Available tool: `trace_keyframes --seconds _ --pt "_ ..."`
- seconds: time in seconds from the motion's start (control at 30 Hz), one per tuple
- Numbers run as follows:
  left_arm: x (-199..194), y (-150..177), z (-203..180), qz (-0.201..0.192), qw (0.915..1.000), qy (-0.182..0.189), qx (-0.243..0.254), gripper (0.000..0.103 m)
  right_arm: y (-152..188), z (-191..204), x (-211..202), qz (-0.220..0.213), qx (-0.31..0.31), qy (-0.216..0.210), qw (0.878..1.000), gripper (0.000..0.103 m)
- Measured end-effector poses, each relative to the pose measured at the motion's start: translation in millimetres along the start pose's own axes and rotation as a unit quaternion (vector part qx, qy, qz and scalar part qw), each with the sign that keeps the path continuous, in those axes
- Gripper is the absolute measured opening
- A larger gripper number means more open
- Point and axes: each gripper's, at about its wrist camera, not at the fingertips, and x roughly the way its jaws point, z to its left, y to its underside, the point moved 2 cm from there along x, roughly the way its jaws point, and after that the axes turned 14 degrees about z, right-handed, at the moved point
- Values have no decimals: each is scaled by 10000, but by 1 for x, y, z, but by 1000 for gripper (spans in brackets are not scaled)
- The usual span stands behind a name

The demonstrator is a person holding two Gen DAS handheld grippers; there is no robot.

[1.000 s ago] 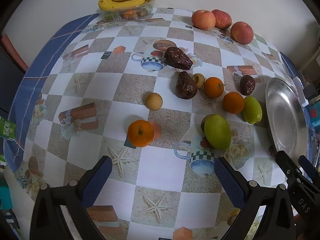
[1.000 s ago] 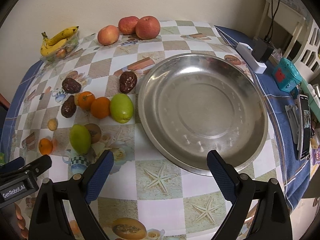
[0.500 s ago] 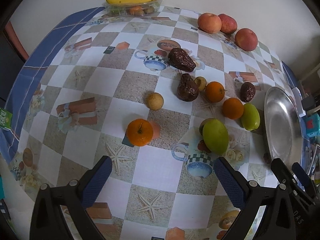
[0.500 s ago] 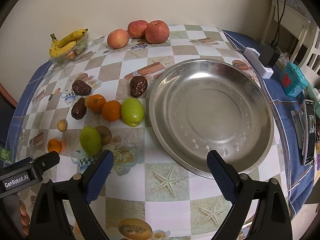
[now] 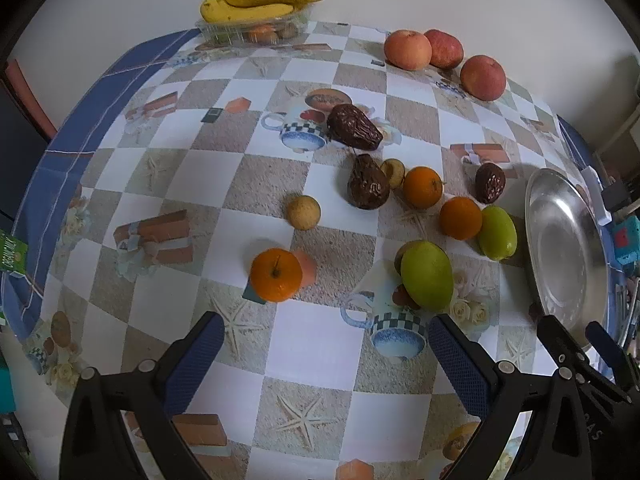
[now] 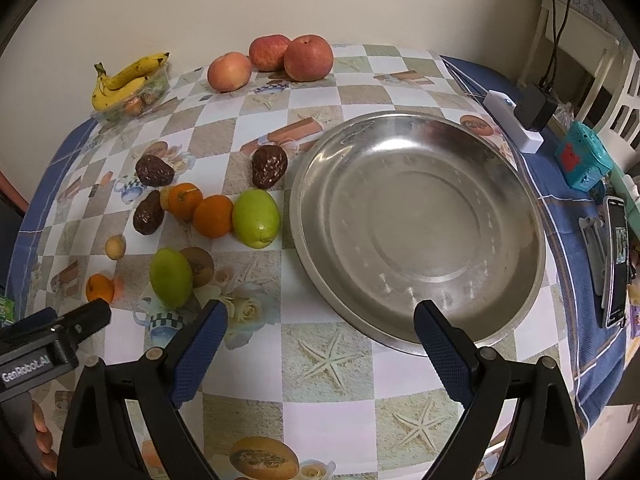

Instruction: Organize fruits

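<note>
A wide steel plate (image 6: 416, 300) lies bare at the table's right; its rim (image 5: 532, 240) shows in the left wrist view. Left of it fruit is scattered: oranges (image 5: 276, 275) (image 6: 213, 216), green mangoes (image 5: 427, 274) (image 6: 255, 218), dark wrinkled avocados (image 5: 368, 188) (image 6: 269, 166), a small tan fruit (image 5: 303, 212). Three apples (image 5: 408, 49) (image 6: 308, 57) rest at the back. My left gripper (image 5: 320, 364) hovers open over the near edge, before the nearest orange. My right gripper (image 6: 320, 350) stands open in front of the plate.
Bananas (image 5: 256, 2) lie on a clear plastic tub (image 6: 132, 96) at the back left. A phone (image 6: 616, 260), a white charger block (image 6: 512, 124) and a teal toy (image 6: 584, 158) sit at the right edge. A wall backs the table.
Both grippers have drawn back and up a little, so the table appears slightly farther and more of it shows. Nothing on the table has moved; both stay open.
</note>
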Motion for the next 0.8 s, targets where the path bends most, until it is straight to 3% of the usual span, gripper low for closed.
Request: trace_keyframes --seconds 0.23,0.4,0.6,0.8 --pt "-8 -5 8 -373 9993 -38 51 103 1 2 3 45 -3 233 9997 95" --pt "-18 -12 20 -769 9964 351 -40 103 -2 7 2 62 20 286 9996 95" --pt "-37 -20 38 -1541 9852 709 -240 103 -17 30 -14 -185 -24 -58 9998 94" --pt "-30 -33 55 -1161 9862 1124 -368 103 -31 66 -18 -245 -204 -166 9994 94"
